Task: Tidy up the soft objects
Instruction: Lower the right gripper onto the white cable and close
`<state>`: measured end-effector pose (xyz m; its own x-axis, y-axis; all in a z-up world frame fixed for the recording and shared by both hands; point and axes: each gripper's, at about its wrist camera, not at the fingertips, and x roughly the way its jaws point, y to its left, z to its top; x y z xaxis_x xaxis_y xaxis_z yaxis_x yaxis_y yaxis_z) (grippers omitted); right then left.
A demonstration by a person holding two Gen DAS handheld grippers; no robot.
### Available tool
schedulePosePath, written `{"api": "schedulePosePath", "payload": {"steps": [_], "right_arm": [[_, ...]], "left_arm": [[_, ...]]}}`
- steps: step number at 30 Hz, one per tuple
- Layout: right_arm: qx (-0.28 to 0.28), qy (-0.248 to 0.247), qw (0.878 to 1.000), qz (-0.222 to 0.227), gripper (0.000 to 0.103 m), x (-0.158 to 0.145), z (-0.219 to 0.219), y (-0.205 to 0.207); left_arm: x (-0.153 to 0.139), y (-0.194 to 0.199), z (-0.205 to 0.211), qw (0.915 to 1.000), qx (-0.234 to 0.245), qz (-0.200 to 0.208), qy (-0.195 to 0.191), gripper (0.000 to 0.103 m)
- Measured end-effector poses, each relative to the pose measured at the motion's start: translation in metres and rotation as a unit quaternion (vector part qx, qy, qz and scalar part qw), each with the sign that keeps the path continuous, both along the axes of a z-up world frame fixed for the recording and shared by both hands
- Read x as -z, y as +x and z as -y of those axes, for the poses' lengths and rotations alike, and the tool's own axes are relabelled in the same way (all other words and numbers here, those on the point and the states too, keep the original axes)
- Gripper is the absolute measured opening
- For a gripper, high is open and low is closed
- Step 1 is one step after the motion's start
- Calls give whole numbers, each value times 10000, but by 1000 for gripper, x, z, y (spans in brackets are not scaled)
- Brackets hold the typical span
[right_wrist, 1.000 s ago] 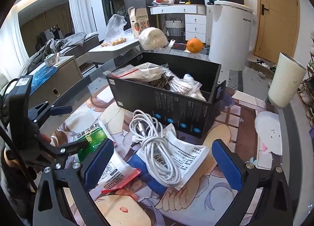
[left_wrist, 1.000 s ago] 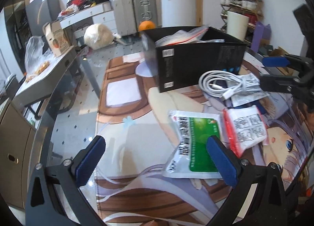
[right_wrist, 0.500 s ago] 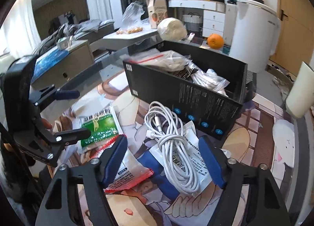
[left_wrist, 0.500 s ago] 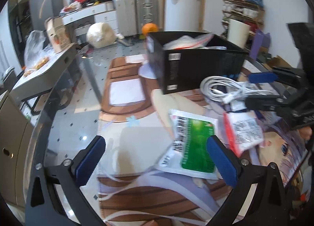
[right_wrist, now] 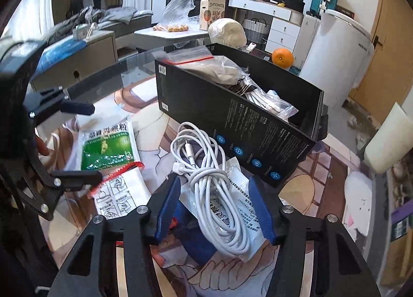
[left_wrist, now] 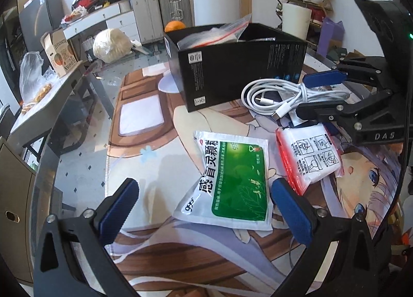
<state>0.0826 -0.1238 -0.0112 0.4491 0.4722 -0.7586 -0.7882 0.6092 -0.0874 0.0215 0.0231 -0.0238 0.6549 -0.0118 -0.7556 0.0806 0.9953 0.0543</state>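
A coiled white cable point(right_wrist: 206, 175) lies on a white printed packet point(right_wrist: 240, 209) in front of a black box point(right_wrist: 232, 121) holding bagged soft items. My right gripper point(right_wrist: 214, 201) is open, its jaws partly closed either side of the cable's near end; it also shows in the left wrist view point(left_wrist: 320, 95), with the cable point(left_wrist: 289, 95). A green and white sachet point(left_wrist: 232, 183) and a red-edged zip bag point(left_wrist: 312, 155) lie on the printed mat. My left gripper point(left_wrist: 204, 204) is open and empty, just short of the sachet.
The glass table point(left_wrist: 77, 152) carries an anime-print mat point(left_wrist: 160, 253). An orange point(right_wrist: 282, 57) sits behind the box. A white cup point(right_wrist: 387, 139) stands at the right. A side table with a bag and carton point(left_wrist: 46, 82) stands left.
My right gripper has moved forward and down onto the cable, and its jaws have narrowed around it. My left gripper has drifted slightly, staying wide open.
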Motion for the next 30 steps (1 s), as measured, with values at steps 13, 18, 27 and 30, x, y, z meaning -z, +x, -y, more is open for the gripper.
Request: {"api": "schedulePosePath", "payload": {"steps": [13,18,27,30], "right_arm": [[-150,-246,9992,285,40,5,-8,-8],[-157,-245,9992,276,32,5,-5,-8],[-124,127,9997,189,30,-3,6,-11],[-126,253,9995,165,30,-8,8,-11]], "left_arm": [[1,2,1,9998,-14,-134,-110,103],[1,2,1,9999,20,-111,-99,102],[1,3,2,9999,33,-107,-98,102],[1,3,2,9999,34,-107,-103,98]]}}
